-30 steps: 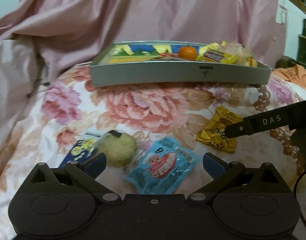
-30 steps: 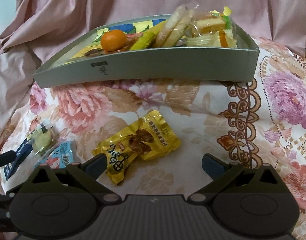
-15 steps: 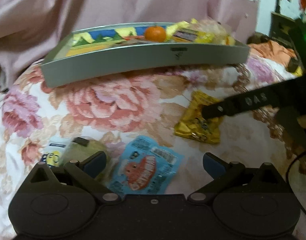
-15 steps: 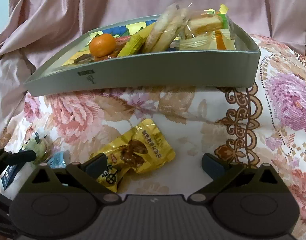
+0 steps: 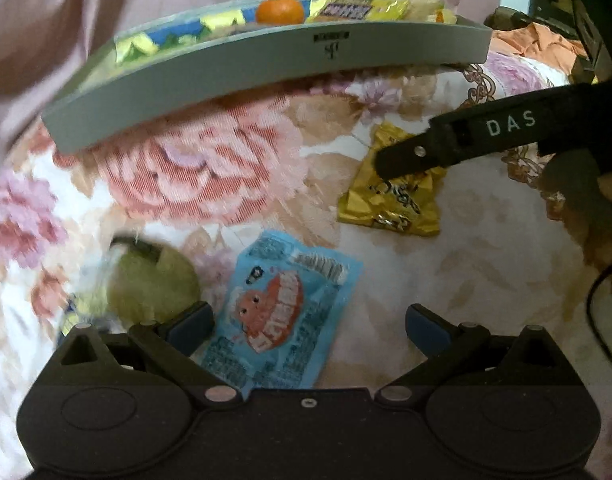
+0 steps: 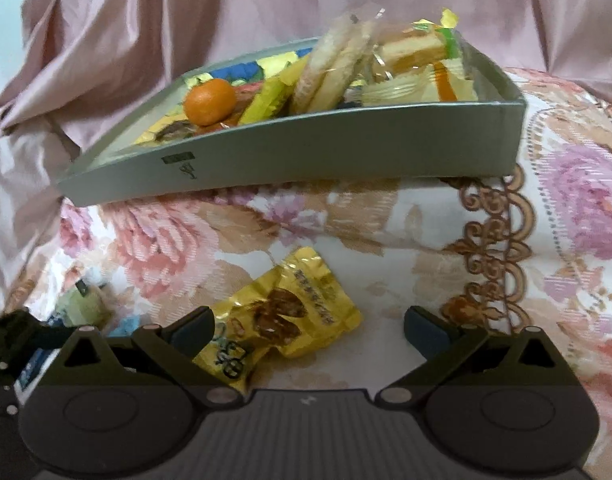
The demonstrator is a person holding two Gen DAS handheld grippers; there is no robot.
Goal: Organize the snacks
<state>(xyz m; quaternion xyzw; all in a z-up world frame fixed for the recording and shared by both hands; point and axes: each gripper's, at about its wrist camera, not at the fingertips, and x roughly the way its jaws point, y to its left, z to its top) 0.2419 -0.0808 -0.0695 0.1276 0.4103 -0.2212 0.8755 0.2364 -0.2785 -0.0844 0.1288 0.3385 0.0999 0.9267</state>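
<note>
A grey tray (image 5: 265, 68) (image 6: 346, 148) holding an orange (image 5: 280, 11) (image 6: 209, 102) and several wrapped snacks stands at the back of a floral bedspread. In front of it lie a blue packet (image 5: 283, 312), a yellow packet (image 5: 394, 204) (image 6: 289, 316) and a pale green wrapped cake (image 5: 149, 286) (image 6: 83, 308). My left gripper (image 5: 309, 322) is open just over the blue packet. My right gripper (image 6: 309, 326) is open low over the yellow packet, which lies by its left finger. In the left wrist view a finger of the right gripper (image 5: 466, 142) crosses above the yellow packet.
Pink cloth (image 6: 145, 32) is draped behind and to the left of the tray. Orange fabric (image 5: 538, 42) and dark furniture show at the far right in the left wrist view. A black cable (image 5: 602, 320) hangs at the right edge.
Both grippers have moved forward and lower toward the packets. The blue packet now sits between the left fingers, and the yellow packet is closer to the right gripper's left finger.
</note>
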